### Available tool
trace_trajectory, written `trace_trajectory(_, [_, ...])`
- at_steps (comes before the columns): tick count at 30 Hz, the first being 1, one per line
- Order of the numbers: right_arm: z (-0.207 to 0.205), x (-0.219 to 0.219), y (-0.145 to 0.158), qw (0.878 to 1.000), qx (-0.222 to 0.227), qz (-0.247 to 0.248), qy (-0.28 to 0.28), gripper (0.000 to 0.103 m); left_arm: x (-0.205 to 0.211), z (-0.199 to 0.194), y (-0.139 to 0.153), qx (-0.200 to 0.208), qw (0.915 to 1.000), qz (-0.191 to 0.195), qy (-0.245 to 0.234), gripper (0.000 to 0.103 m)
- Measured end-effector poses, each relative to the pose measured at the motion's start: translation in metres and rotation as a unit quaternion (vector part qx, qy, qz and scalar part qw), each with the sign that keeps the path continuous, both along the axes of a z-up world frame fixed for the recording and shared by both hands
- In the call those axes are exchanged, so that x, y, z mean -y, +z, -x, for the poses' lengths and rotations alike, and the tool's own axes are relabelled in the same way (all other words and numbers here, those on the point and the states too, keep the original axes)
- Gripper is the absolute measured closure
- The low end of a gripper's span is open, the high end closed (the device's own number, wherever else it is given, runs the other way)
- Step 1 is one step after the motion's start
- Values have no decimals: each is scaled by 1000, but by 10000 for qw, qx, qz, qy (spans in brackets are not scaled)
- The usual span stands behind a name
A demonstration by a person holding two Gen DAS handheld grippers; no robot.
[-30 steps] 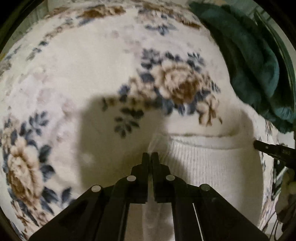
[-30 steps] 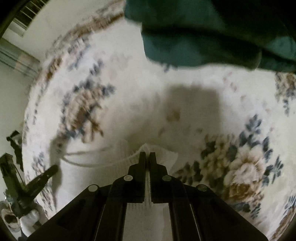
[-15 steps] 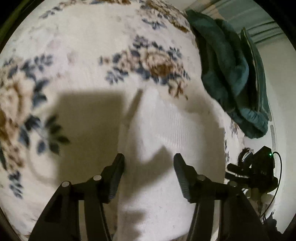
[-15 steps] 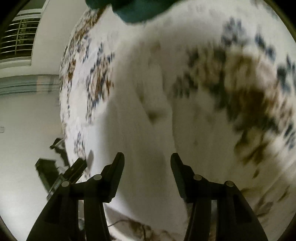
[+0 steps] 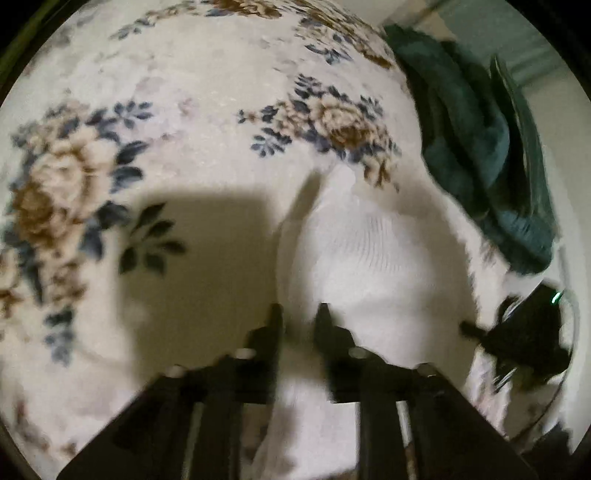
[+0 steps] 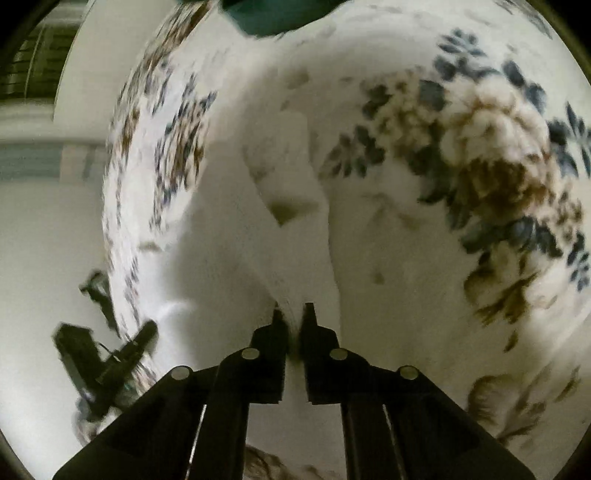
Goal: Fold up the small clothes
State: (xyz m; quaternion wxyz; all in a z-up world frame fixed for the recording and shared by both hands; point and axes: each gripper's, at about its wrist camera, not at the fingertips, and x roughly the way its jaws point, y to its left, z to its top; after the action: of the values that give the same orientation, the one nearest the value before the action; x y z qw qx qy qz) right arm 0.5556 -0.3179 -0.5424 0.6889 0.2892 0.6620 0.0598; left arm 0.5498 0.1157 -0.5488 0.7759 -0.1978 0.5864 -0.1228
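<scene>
A small white ribbed garment (image 5: 369, 258) lies on a floral blanket (image 5: 184, 122). In the left wrist view my left gripper (image 5: 298, 314) sits over the garment's left edge, its jaws a narrow gap apart with white cloth between them. In the right wrist view my right gripper (image 6: 293, 314) has its jaws nearly closed on a raised fold of the white garment (image 6: 291, 236). The right gripper (image 5: 517, 332) also shows at the right edge of the left wrist view. The left gripper (image 6: 107, 358) shows at the lower left of the right wrist view. Both views are blurred.
A pile of dark green cloth (image 5: 476, 140) lies at the blanket's far right, and shows at the top of the right wrist view (image 6: 269, 14). The blanket's edge (image 6: 122, 206) drops off at the left of the right wrist view, with a wall and window beyond.
Both grippers opened half a second ago and have since closed most of the way on the white garment. Both cameras have shifted and tilted over the cloth.
</scene>
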Motion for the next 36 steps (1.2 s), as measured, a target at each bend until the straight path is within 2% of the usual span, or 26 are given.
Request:
trace_trajectory(1, [2, -2, 4, 9999, -51, 64, 91, 60, 1, 11, 5, 24, 10000, -26, 18, 59])
trace_trajectory(2, [8, -7, 7, 9997, -69, 162, 192, 53, 2, 21, 7, 62, 10000, 26, 16, 47])
trace_trajectory(3, [15, -9, 10, 9994, -64, 219, 257, 48, 2, 36, 10, 76, 9999, 57, 57, 41])
trace_trajectory(5, [33, -16, 9, 9984, -154, 277, 473, 46, 2, 55, 4, 30, 9999, 80, 90, 40])
trace_trajectory(8, [64, -19, -12, 9970, -559, 130, 516, 45, 7, 75, -19, -227, 9991, 268, 240, 43])
trace_trajectory(9, [73, -19, -21, 9970, -651, -51, 409, 45, 8, 80, -25, -210, 9988, 338, 275, 63])
trace_trajectory(10, [81, -17, -24, 9978, -598, -120, 261, 51, 11, 85, -28, -159, 9990, 330, 273, 84])
trace_trajectory(11, [86, -14, -24, 9986, -486, -150, 141, 62, 12, 87, -29, -153, 9991, 288, 287, 94])
trace_trajectory(12, [90, -9, -24, 9990, -417, -144, 18, 83, 9, 89, -26, -88, 9988, 290, 386, 96])
trace_trajectory(13, [93, -3, -23, 9991, -392, -55, -137, 91, 3, 91, -24, -57, 9983, 317, 485, 96])
trace_trajectory(14, [95, 5, -25, 9986, -448, 83, -256, 94, -2, 91, -25, -167, 9979, 352, 524, 96])
trace_trajectory(16, [90, 5, -31, 9982, -590, 59, -123, 94, -7, 88, -21, -379, 9972, 447, 466, 91])
trace_trajectory(17, [87, 3, -26, 9984, -557, 38, -7, 93, -7, 84, -12, -401, 9979, 294, 420, 90])
trace_trajectory(19, [77, 0, -11, 9988, -470, 37, 162, 89, -2, 71, 4, -302, 9993, -95, 219, 78])
trace_trajectory(21, [57, -1, 11, 9990, -185, 326, 248, 82, 3, 52, 22, -37, 9995, -304, 82, 50])
trace_trajectory(22, [45, 0, 22, 9987, 0, 413, 290, 71, 6, 36, 31, 174, 9988, -457, 58, 46])
trace_trajectory(24, [16, -7, 40, 9962, 416, 653, 409, 57, 14, 11, 39, 447, 9964, -721, -21, 44])
trace_trajectory(26, [-19, -20, 47, 9916, 693, 848, 683, 57, 31, -23, 40, 602, 9923, -1042, -295, 44])
trace_trajectory(29, [-66, -52, 50, 9788, 977, 1184, 1355, 57, 58, -65, 30, 657, 9871, -1258, -745, 44])
trace_trajectory(31, [-95, -81, 49, 9635, 1142, 1337, 2019, 57, 72, -86, 19, 547, 9837, -1400, -990, 44])
trace_trajectory(34, [-114, -122, 30, 9258, 921, 1707, 3246, 57, 77, -95, 11, 499, 9827, -1456, -1032, 44])
trace_trajectory(36, [-115, -123, 14, 9073, 623, 1994, 3649, 57, 75, -92, 10, 502, 9837, -1432, -963, 44])
